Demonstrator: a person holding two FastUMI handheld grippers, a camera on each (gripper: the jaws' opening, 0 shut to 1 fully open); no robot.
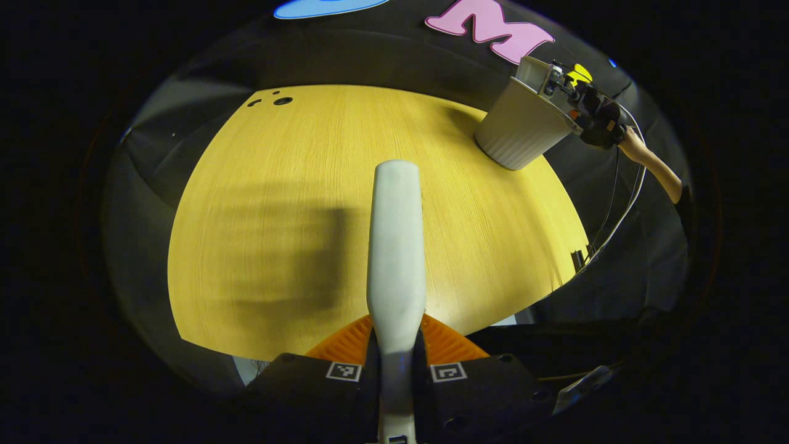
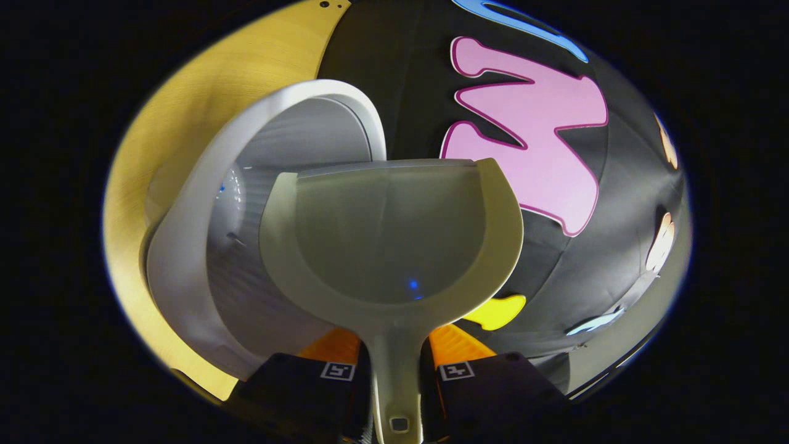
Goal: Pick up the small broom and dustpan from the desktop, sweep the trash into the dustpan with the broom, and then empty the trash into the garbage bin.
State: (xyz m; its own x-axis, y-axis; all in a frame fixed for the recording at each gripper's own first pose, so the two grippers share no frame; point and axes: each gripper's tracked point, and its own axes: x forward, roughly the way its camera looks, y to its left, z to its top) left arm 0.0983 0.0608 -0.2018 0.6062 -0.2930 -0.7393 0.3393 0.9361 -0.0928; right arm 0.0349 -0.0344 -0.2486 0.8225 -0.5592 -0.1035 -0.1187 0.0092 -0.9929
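The left gripper (image 1: 396, 361) has its jaws clamped on the broom (image 1: 396, 259) handle above the worktop (image 1: 277, 203). The right gripper (image 2: 394, 376) grips the dustpan (image 2: 391, 240) handle, holding the pan over the garbage bin (image 2: 203, 277) mouth.

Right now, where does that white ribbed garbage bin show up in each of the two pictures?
Left gripper view: the garbage bin is at upper right, on the far edge of the wooden desktop, with the right gripper at its rim.
Right gripper view: the bin is left of centre, seen into its opening, partly behind the dustpan.
Shared landmark: the wooden desktop, with small dark holes near its far edge.
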